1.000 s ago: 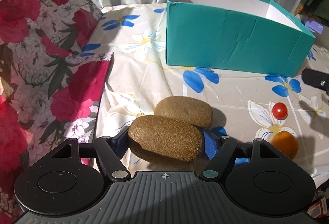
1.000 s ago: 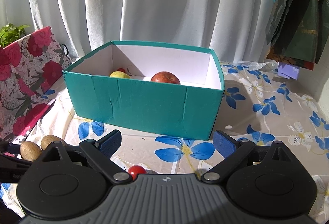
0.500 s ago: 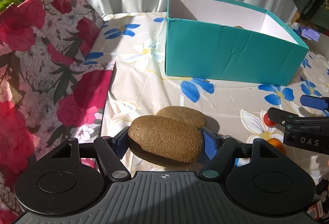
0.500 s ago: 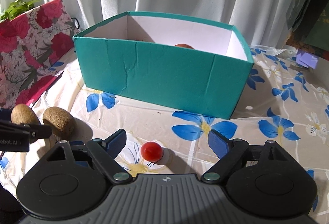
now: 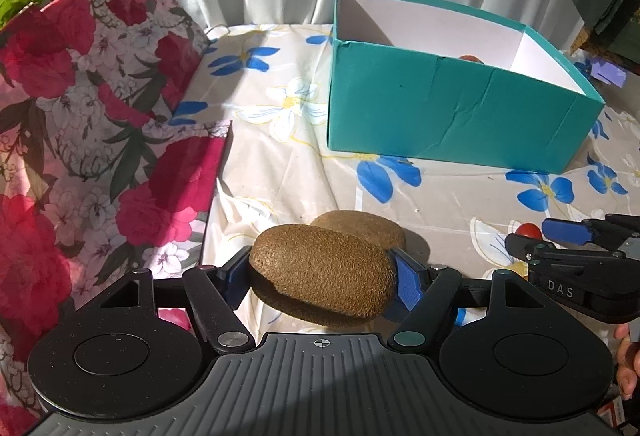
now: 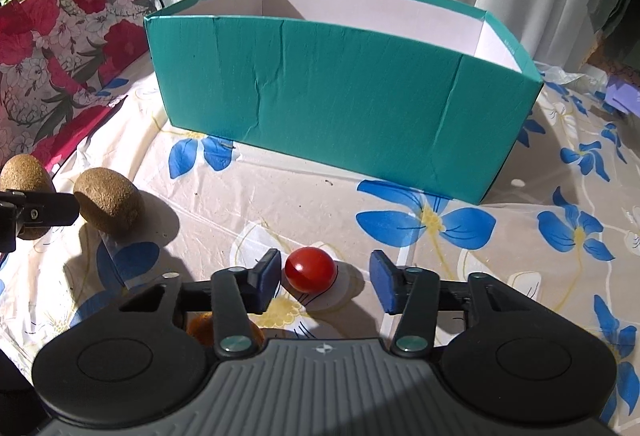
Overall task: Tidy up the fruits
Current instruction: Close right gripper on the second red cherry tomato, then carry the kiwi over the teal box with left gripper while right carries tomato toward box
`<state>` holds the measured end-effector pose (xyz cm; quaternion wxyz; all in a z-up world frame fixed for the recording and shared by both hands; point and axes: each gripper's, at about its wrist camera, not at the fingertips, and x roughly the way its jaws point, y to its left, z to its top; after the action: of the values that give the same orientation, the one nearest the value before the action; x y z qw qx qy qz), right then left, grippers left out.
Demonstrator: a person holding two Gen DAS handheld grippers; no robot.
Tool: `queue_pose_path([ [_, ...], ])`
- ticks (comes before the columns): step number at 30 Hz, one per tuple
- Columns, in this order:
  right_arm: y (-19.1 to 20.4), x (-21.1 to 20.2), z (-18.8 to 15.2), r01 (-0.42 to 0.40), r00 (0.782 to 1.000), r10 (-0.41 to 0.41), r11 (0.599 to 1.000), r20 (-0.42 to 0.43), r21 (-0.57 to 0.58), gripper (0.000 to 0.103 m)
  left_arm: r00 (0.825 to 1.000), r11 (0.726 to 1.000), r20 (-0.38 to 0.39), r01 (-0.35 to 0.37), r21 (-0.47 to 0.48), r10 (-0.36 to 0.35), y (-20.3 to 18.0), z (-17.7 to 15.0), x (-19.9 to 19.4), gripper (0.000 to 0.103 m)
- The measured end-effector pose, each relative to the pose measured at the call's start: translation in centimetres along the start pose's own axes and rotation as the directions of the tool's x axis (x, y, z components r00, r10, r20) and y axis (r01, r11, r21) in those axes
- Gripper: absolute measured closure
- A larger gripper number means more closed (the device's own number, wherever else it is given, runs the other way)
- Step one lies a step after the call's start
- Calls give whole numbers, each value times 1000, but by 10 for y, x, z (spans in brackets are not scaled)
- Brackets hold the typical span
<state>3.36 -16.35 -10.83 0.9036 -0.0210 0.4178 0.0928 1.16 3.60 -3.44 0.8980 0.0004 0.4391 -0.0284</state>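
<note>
Near edge of the table: a kiwi (image 5: pixel 320 282) is clamped lengthwise in the left gripper (image 5: pixel 322 278). The right gripper (image 6: pixel 324 282) has just been closing around a tomato (image 6: pixel 311 269); its fingers (image 6: pixel 267 274) are not yet touching it. An off-centre squeeze may roll or burst the tomato. A second kiwi (image 6: pixel 107 205) lies beside. Farther back stands the box (image 6: pixel 340 96), whose wall may be struck by carried fruit.
</note>
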Motion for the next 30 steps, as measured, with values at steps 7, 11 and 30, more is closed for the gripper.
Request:
queue_pose_path([
  [7, -3, -3, -1, -13, 1000, 13, 1000, 17, 17, 77, 1000, 1000, 4, 5, 6, -5, -2, 5, -2, 27],
  [11, -8, -13, 5, 3, 998, -5, 1000, 57, 31, 77, 1000, 1000, 25, 17, 12, -17, -8, 14, -8, 27],
  [30, -40, -54, 22, 52, 979, -75, 991, 191, 126, 77, 984, 995, 176, 25, 97, -42, -69, 108, -18, 27],
])
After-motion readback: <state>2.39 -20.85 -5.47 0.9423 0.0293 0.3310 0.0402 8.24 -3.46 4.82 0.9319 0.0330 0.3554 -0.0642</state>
